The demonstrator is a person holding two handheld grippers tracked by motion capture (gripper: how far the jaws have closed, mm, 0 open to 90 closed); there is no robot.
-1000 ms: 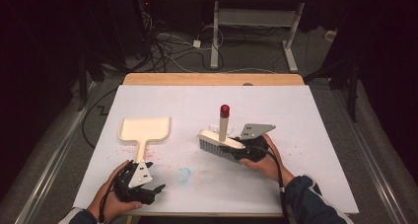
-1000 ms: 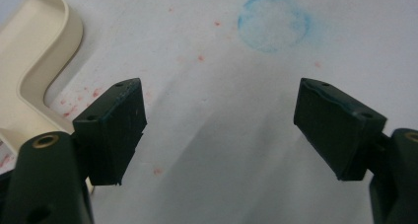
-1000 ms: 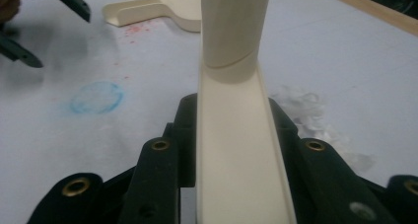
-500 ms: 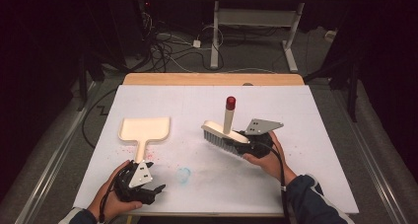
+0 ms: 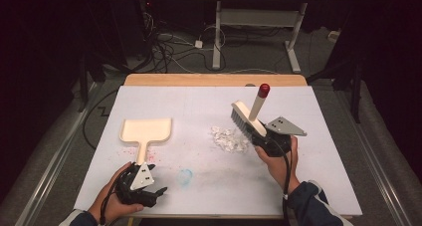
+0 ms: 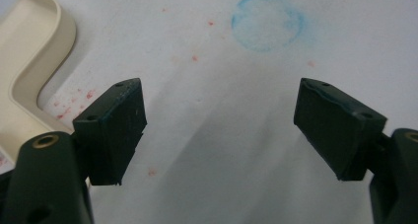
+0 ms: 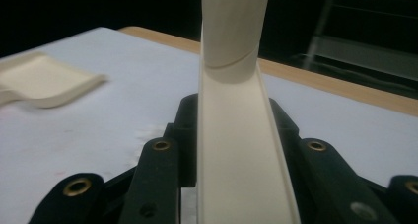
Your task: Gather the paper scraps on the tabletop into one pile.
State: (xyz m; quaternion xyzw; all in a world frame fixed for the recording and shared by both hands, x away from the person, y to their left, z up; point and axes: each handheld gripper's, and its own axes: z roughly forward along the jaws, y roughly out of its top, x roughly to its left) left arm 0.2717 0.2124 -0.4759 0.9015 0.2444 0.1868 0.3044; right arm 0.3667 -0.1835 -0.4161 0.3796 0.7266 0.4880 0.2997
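A cream hand brush [image 5: 247, 117] with a red-tipped handle [image 5: 263, 90] is clamped in my right gripper [image 5: 260, 134], lifted off the table and tilted, bristles facing left. In the right gripper view the brush's back [image 7: 236, 155] runs up between the two black jaws, which press on both its sides. A small pile of white scraps [image 5: 228, 139] lies on the sheet just left of the brush. The cream dustpan [image 5: 146, 130] lies flat at the left, handle towards me. My left gripper [image 5: 145, 190] rests near the front edge below that handle, open with nothing between its fingers [image 6: 116, 125].
A white sheet [image 5: 209, 106] covers the table, with a wooden strip [image 5: 214, 79] along the far edge. A faint blue ring [image 5: 185, 175] and red specks [image 6: 74, 98] mark the sheet near the left gripper. Cables and desk legs lie on the dark floor beyond.
The right gripper has carried the brush up and to the right, uncovering the pile of white scraps. The left gripper and the dustpan have stayed put.
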